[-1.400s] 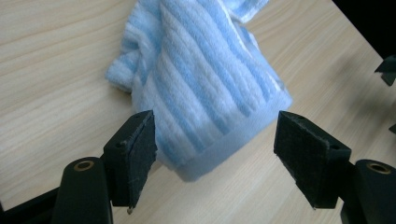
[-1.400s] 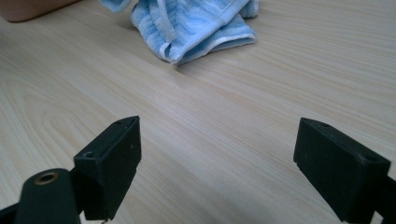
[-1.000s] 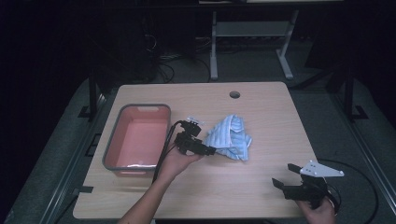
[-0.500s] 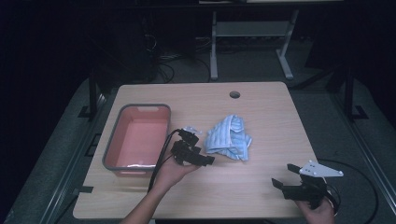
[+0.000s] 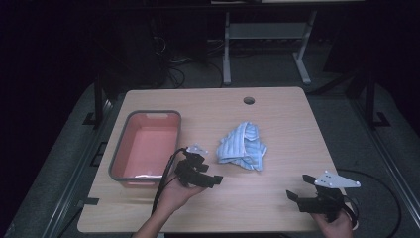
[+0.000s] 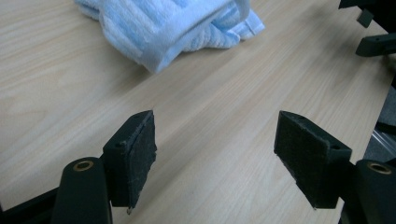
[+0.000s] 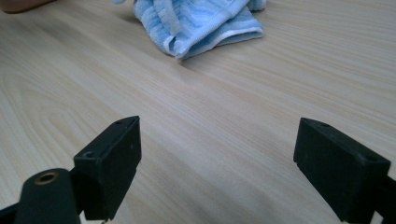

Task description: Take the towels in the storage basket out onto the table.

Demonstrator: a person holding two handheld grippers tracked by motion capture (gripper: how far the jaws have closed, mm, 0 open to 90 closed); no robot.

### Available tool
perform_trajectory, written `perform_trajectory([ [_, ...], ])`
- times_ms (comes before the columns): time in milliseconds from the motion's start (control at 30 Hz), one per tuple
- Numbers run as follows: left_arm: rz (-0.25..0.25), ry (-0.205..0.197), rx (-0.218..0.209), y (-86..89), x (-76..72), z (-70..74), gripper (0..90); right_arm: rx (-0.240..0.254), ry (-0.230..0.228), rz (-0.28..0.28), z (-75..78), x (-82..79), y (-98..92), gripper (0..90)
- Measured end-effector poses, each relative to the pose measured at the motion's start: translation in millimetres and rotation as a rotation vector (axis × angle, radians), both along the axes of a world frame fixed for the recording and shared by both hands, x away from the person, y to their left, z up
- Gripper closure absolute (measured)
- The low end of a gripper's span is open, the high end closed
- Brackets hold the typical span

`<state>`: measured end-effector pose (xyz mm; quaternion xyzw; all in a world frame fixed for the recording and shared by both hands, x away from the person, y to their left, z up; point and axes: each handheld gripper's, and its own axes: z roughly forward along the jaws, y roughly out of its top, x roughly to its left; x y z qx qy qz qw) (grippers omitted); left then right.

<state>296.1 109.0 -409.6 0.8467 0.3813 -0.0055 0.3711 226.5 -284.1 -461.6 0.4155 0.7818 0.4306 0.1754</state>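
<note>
Left claw (image 5: pixel 210 179) drawn back from crumpled blue towel (image 5: pixel 242 147), both claws gaping, empty, towel's length toward the table's far edge

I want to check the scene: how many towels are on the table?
1. The blue towel lies crumpled near the middle of the table, right of the pink tub. Nothing else like it shows.

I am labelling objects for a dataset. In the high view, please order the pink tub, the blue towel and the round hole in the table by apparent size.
1. Pink tub, largest.
2. Blue towel.
3. Round hole, clearly smallest.
</note>
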Motion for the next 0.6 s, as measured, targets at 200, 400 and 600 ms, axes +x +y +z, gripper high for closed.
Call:
perform_trajectory([
  [200, 0.0, 0.005, 0.011, 5.9, -7.9, -6.5, 28.6, -0.004, -0.004, 0.001, -0.7, 0.0, 0.4, 14.5],
  [400, 0.009, 0.001, 0.001, 14.3, -14.8, -9.4, 28.5, -0.01, -0.003, 0.004, -0.9, -0.1, 1.6, 14.4],
  [600, 0.015, -0.002, -0.003, 20.2, -21.4, -11.5, 28.4, -0.013, -0.002, 0.005, -1.1, -0.1, 3.0, 14.5],
])
